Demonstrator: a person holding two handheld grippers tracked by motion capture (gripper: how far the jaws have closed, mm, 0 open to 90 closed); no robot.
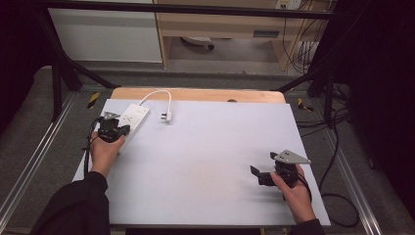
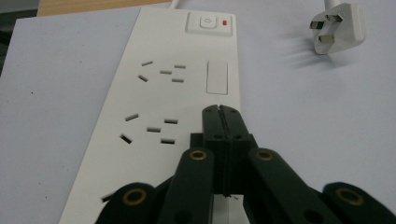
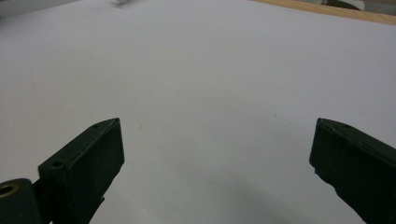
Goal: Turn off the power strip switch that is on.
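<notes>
A white power strip (image 1: 133,119) lies at the table's far left; its cord loops back to a white plug (image 1: 168,116) lying on the mat. My left gripper (image 1: 125,130) is shut and empty, its tips pressed together over the near end of the power strip (image 2: 159,107). In the left gripper view the tips (image 2: 222,112) rest just below a blank white panel, with the switch and red light (image 2: 209,23) farther up and the plug (image 2: 338,33) to the upper right. My right gripper (image 1: 258,172) is open over bare mat at the near right, its jaws spread wide (image 3: 217,154).
A pale grey mat (image 1: 210,161) covers most of the wooden table (image 1: 205,94). Black frame bars cross the back, and cables trail on the floor at the right (image 1: 337,196). A cabinet and shelving stand beyond the table.
</notes>
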